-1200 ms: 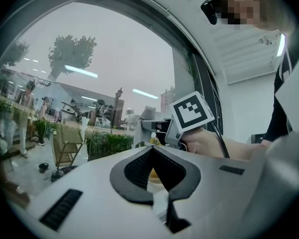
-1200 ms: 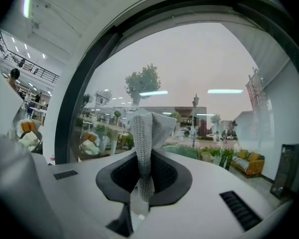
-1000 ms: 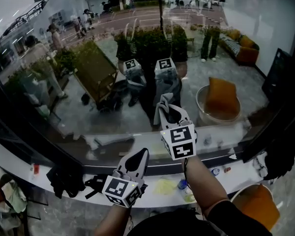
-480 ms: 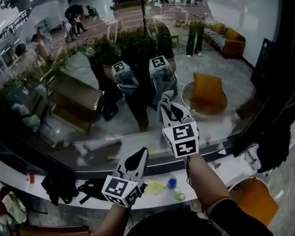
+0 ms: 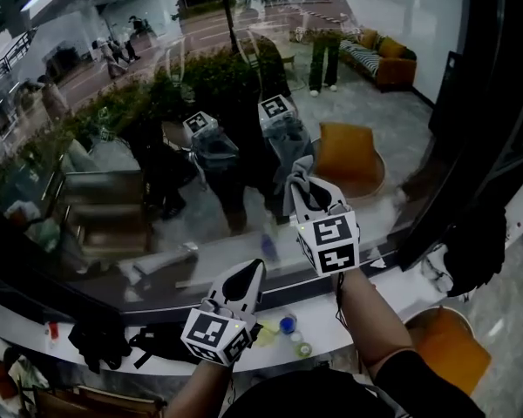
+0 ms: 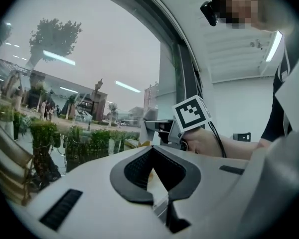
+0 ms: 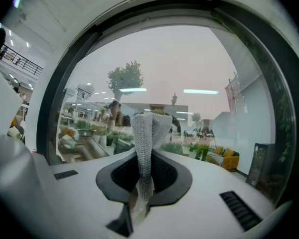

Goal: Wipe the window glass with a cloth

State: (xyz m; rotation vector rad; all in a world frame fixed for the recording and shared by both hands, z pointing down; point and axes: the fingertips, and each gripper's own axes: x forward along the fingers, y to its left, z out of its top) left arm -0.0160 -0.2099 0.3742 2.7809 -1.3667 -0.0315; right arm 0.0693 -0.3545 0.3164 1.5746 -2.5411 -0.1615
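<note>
Head view, both arms extended forward. Left gripper [image 5: 249, 274], lower centre of frame, is held low and tilted up to the right; its jaws are closed together with nothing between them. Right gripper [image 5: 303, 185], at centre, is raised higher on a bare right forearm [image 5: 366, 325] and points upward; its jaws are clamped on a fold of grey knitted cloth [image 7: 148, 128] that stands up from between them.
</note>
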